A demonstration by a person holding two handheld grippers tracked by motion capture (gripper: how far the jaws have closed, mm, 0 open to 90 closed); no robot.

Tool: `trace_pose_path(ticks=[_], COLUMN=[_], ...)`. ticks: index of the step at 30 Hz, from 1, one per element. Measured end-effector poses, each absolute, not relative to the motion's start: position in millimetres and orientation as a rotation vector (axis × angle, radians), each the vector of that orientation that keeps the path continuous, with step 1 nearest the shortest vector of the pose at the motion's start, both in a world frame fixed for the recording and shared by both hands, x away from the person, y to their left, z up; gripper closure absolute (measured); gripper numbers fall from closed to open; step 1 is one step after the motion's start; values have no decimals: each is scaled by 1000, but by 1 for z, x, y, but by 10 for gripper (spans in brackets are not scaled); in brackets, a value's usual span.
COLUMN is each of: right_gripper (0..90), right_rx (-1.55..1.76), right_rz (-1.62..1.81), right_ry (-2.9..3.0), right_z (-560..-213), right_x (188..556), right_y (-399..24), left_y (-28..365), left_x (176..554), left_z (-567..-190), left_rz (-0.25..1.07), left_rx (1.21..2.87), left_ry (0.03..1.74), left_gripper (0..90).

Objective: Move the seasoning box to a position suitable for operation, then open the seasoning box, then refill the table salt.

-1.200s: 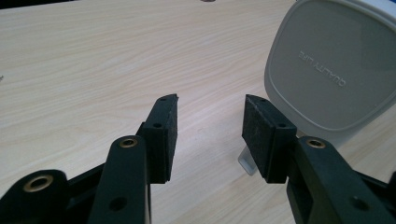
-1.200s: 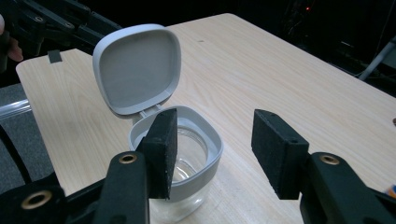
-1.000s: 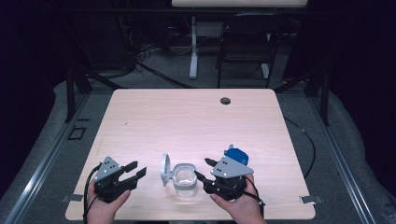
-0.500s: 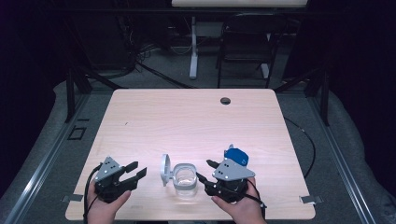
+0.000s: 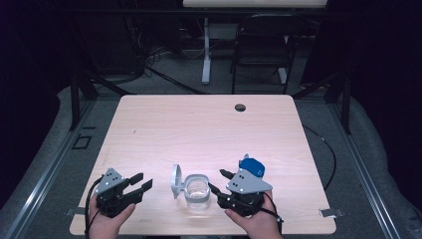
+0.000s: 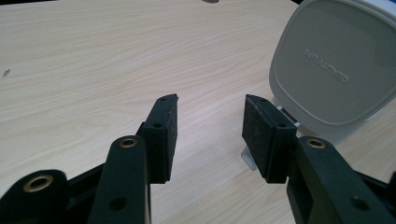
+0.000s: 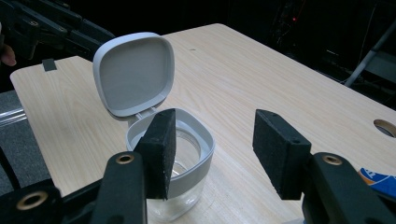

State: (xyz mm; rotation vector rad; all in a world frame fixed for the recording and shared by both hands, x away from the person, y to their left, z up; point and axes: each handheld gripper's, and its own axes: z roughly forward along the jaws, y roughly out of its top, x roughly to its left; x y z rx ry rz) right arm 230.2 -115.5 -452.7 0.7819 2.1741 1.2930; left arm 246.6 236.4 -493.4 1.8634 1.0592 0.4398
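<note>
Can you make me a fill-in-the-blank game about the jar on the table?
1. The grey lid of the clear jar is flipped ____.
2. The jar stands between the left gripper and the ____ gripper.
3. The jaws of both grippers hold ____.
4. The small bag beside the right gripper is coloured ____.

Missing words: open; right; nothing; blue
</note>
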Motion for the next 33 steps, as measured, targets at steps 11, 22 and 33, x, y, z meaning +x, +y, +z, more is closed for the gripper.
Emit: trace_pose_path(ticks=[11, 22, 33], right_gripper=[487, 486, 485], right_rx=[813, 850, 892], right_rz=[1301, 1294, 1295], right_ry=[2167, 2188, 2185], right_z=[-457, -472, -485], right_x=[229, 229, 223], right_y=[-127, -141, -156], left_y=[241, 244, 242], left_x=[250, 252, 252], left_z=[-495, -499, -502], left_rz=[447, 445, 443], left_rx=[1851, 1854, 1863], left_ry=[1081, 1103, 1100], left_gripper=[550, 549, 545])
